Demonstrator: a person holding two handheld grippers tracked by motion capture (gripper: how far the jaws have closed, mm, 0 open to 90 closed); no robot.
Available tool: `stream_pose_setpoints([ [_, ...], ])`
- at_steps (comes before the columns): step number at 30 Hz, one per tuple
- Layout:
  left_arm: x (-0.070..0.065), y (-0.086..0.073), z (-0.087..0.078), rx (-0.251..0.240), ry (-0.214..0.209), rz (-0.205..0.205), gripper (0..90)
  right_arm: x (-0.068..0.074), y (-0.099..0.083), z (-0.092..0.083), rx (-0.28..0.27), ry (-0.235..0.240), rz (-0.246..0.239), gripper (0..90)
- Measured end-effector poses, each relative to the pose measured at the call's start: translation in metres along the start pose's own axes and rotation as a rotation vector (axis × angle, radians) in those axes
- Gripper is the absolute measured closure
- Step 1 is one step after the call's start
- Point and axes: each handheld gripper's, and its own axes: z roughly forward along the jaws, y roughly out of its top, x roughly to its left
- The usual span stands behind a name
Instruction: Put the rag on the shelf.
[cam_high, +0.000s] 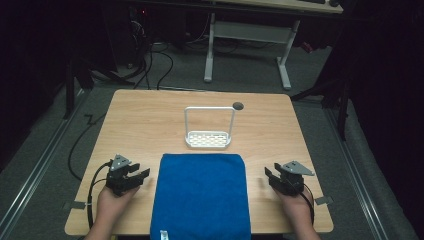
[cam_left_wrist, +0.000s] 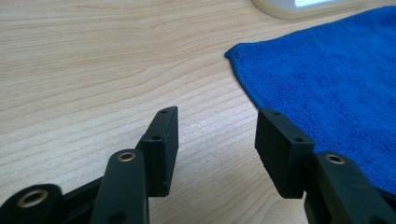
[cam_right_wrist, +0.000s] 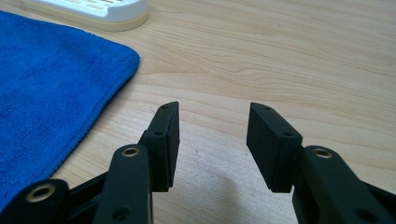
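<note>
In the high view, the blue towel (cam_high: 201, 194) is lying folded at the desk's near edge, flanked by the left gripper (cam_high: 140, 173) and right gripper (cam_high: 270, 175), the white caddy (cam_high: 208, 138) standing behind it. In the left gripper view, jaws are gaping empty beside the towel's corner (cam_left_wrist: 232, 54). In the right gripper view, jaws are likewise standing open and empty; pinching only the top layer could be unfolding the towel messily.

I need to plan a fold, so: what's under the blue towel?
The blue towel lies flat on the wooden table, its near edge hanging past the table's front. Anything beneath is covered; no bump shows.
</note>
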Motion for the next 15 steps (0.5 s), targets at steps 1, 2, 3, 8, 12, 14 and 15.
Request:
stream_pose_setpoints([
  [1,-0.0008,-0.0001,0.0007,0.003,0.004,0.003,48.9,0.0002,0.0003,0.0,-0.002,0.003,-0.006,54.4],
  [2,-0.0012,-0.0001,0.0009,0.003,0.007,0.007,48.1,0.0001,0.0006,0.0,-0.002,0.006,-0.01,54.1],
  [3,-0.0018,-0.0001,0.0008,-0.001,0.011,0.009,47.5,-0.0002,0.0007,-0.0002,-0.002,0.012,-0.007,54.0],
  [8,-0.0035,0.0001,-0.0011,-0.022,0.021,0.02,46.4,-0.0038,0.0018,-0.0002,-0.006,0.063,0.026,50.5],
  [12,-0.005,0.0004,-0.0023,-0.04,0.021,0.03,46.4,-0.0035,0.0019,-0.0016,-0.026,0.078,0.02,47.2],
  [14,-0.0065,0.0009,-0.0023,-0.047,0.023,0.035,46.6,-0.0016,0.0018,-0.0021,-0.026,0.077,-0.001,46.2],
  [15,-0.0082,0.0021,-0.0022,-0.051,0.026,0.046,46.6,-0.0006,0.002,-0.0024,-0.028,0.079,-0.013,45.7],
])
